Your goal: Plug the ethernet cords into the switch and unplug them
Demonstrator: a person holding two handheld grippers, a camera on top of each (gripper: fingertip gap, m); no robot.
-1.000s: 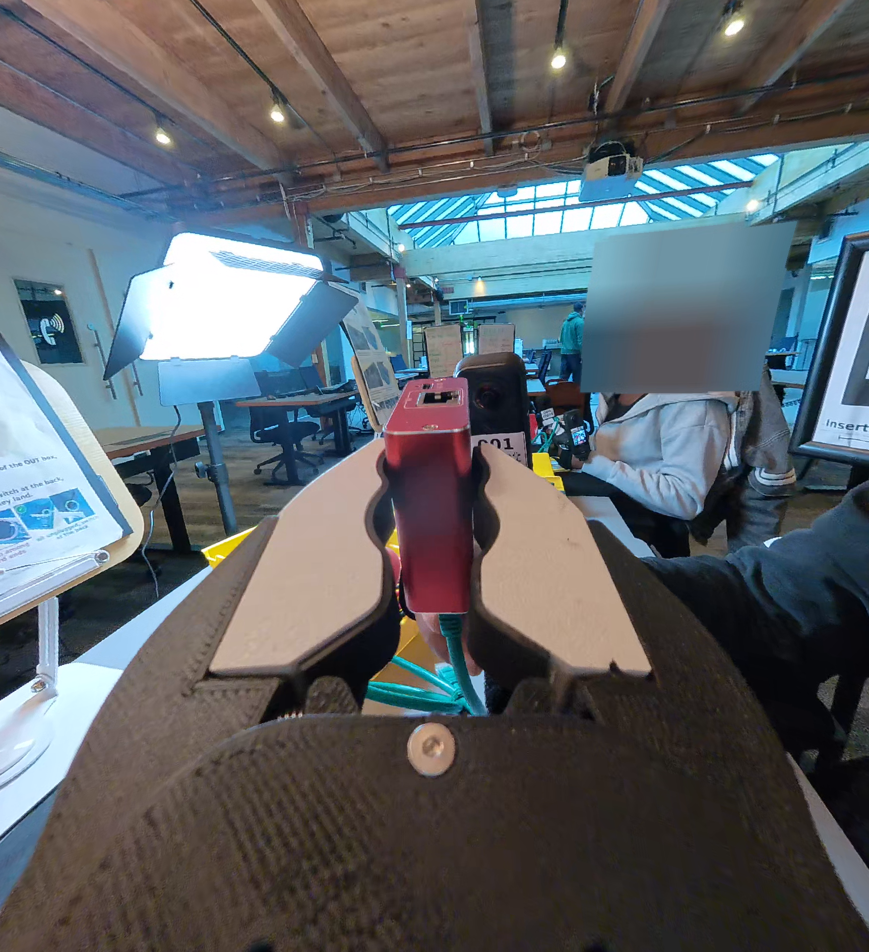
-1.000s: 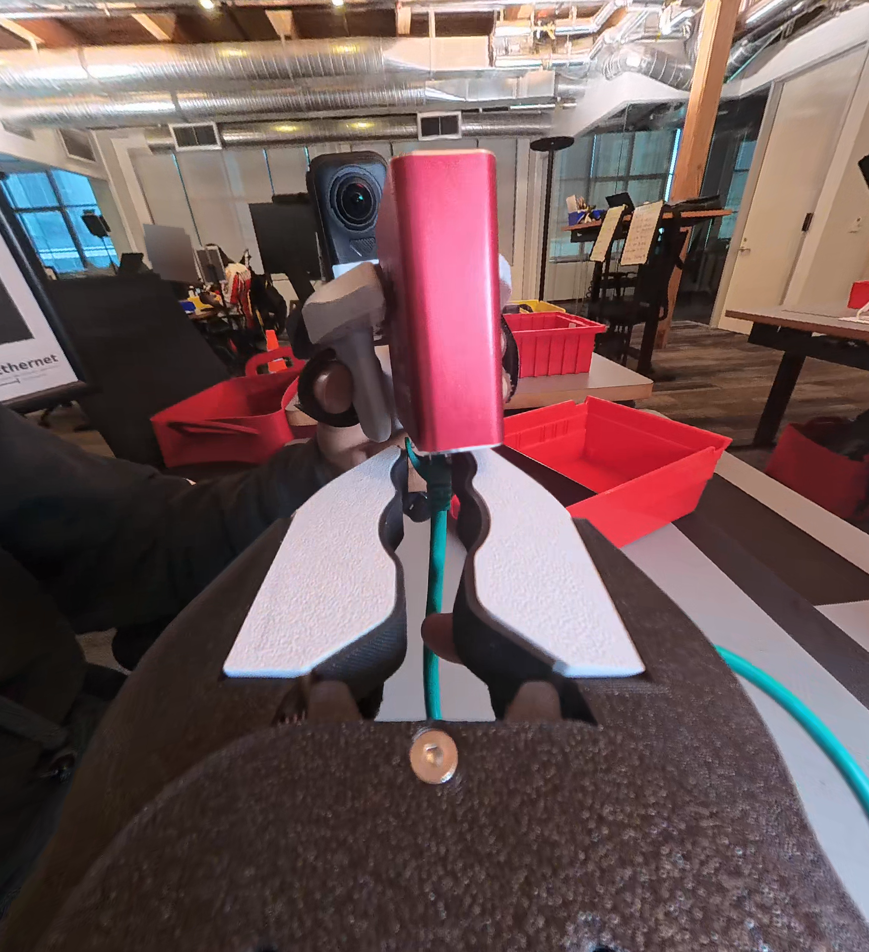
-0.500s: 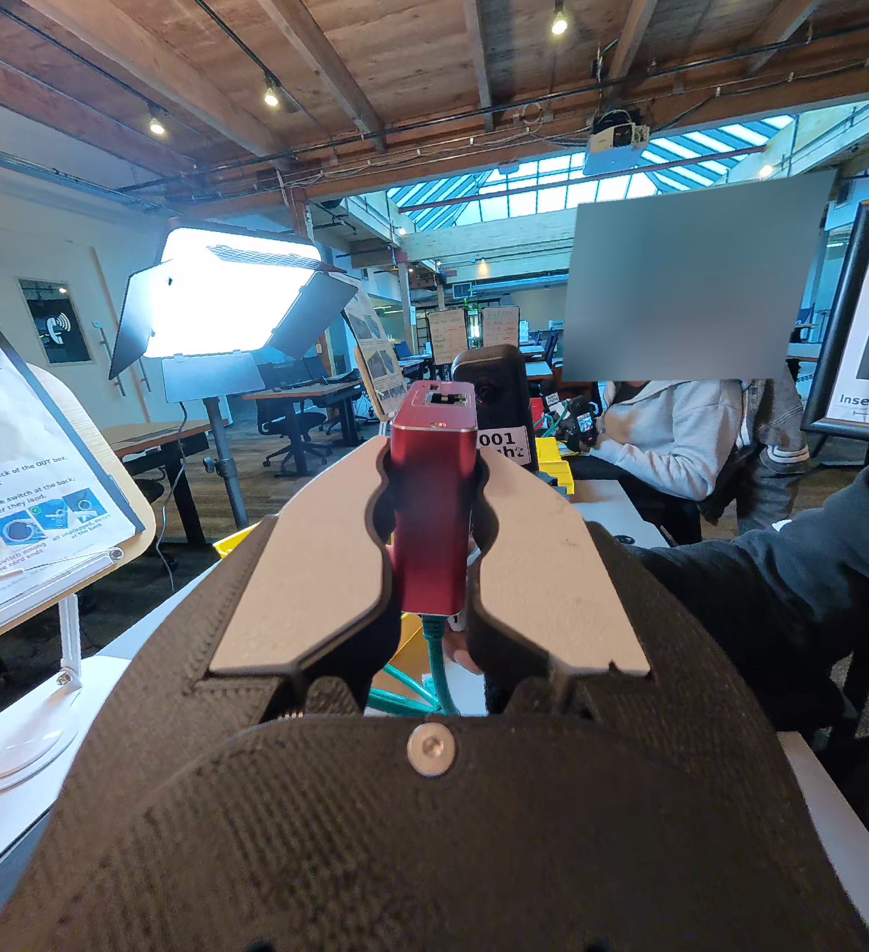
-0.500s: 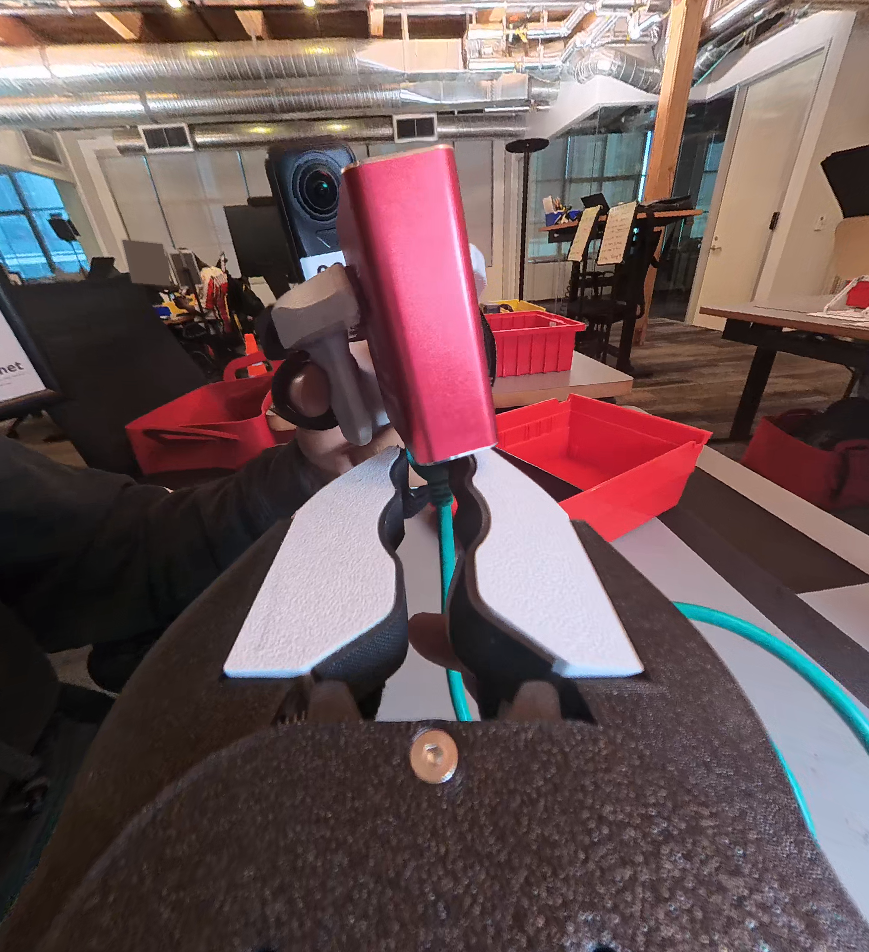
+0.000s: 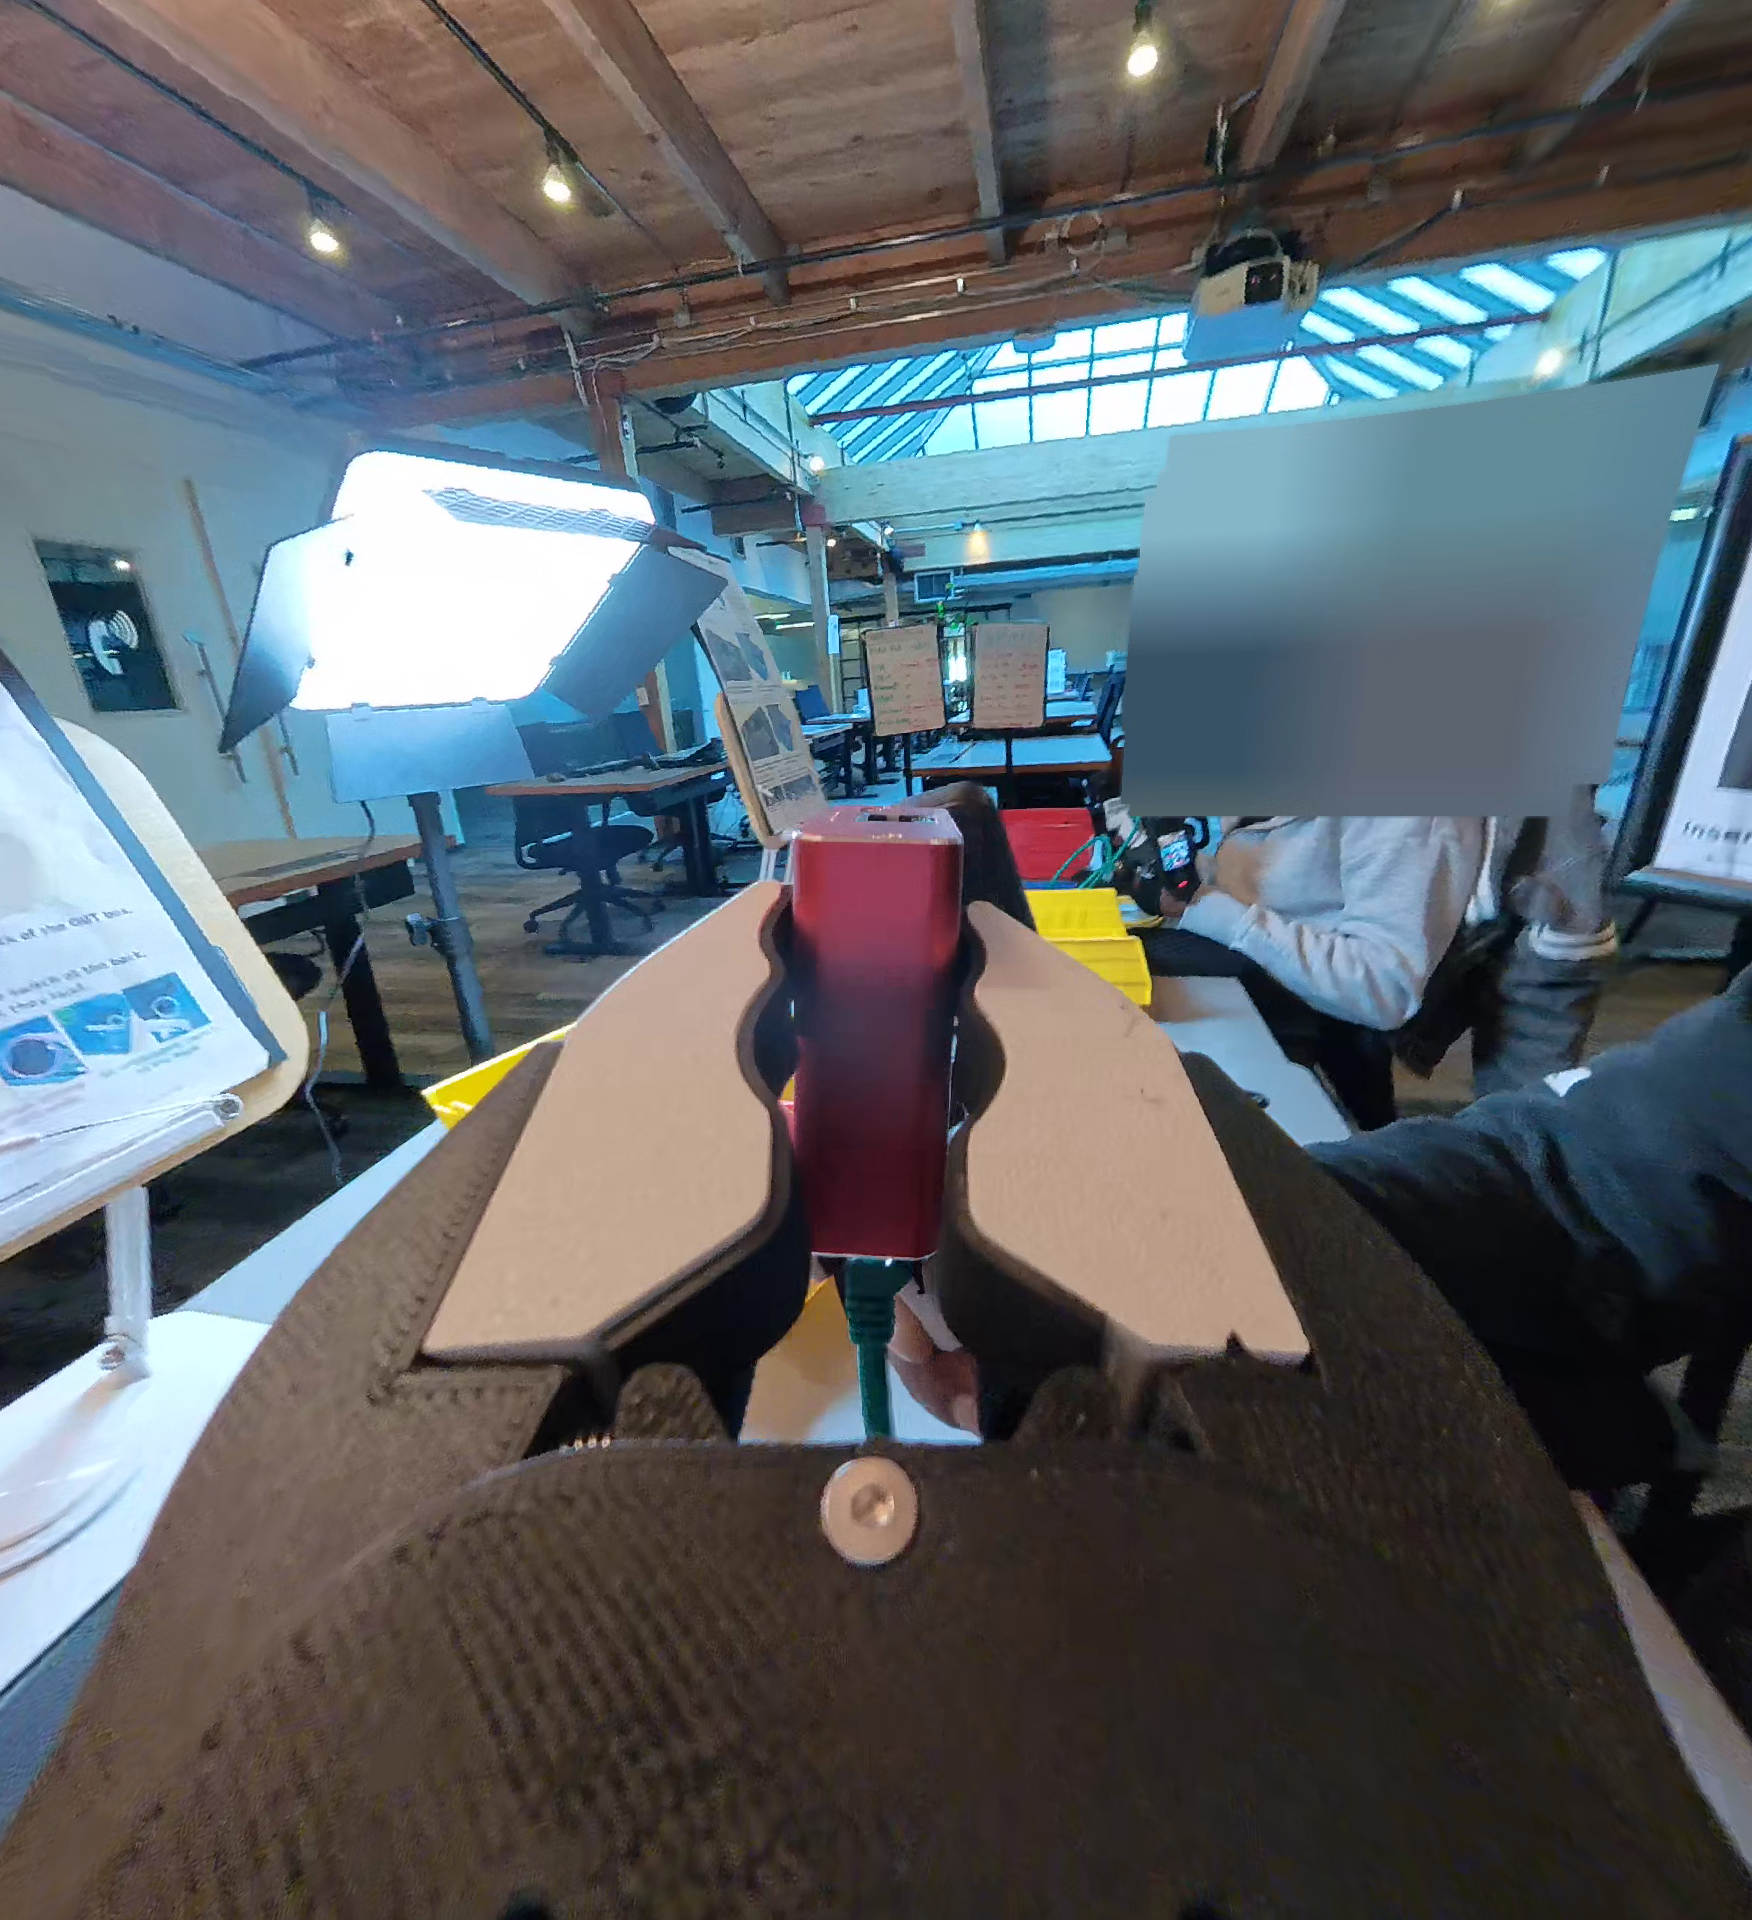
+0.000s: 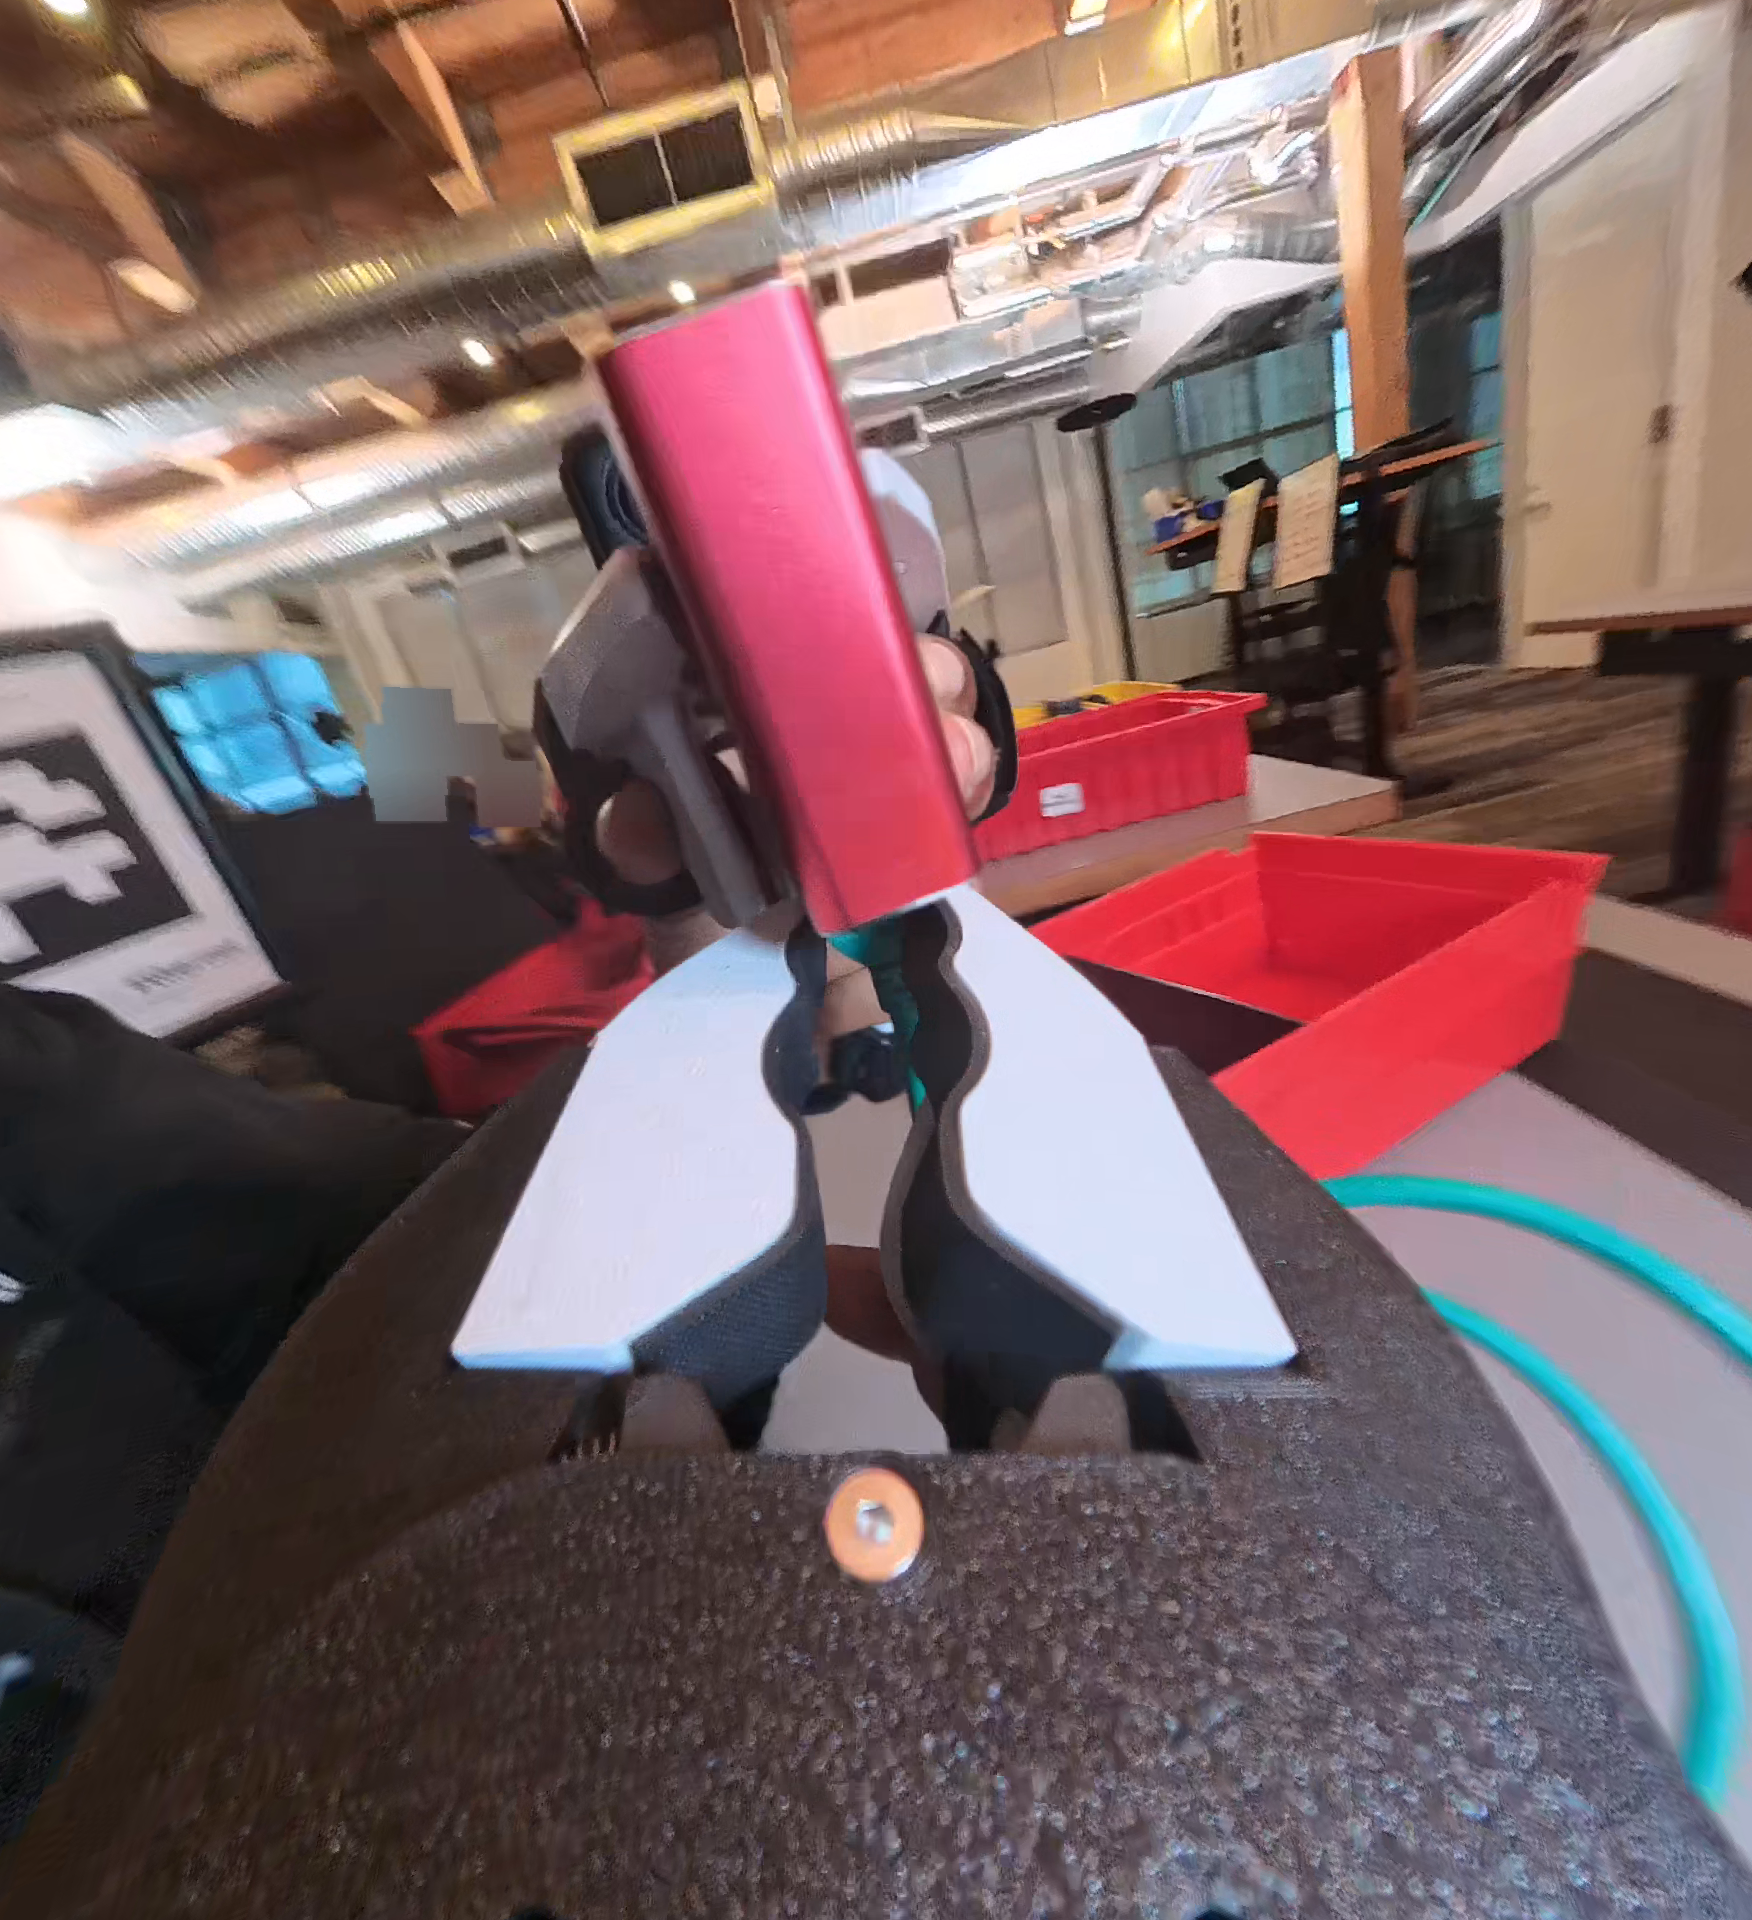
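The left tongs (image 5: 877, 1039) are clamped on the red switch (image 5: 874, 1049), held upright off the desk (image 6: 1630, 1299). One green ethernet cord (image 5: 867, 1351) sits plugged into the switch's near, lower end. In the right wrist view the right tongs (image 6: 877, 997) are closed on that cord's boot just below the tilted switch, the cord looping away over the desk to the right.

Risks, as I judge them: a skewed pull with the latch still engaged could jam the plug or twist the switch out of the left tongs, and the thin cord could slip through the right tongs.

Count: one switch, one cord visible, two red bins (image 6: 1371, 935) far right.
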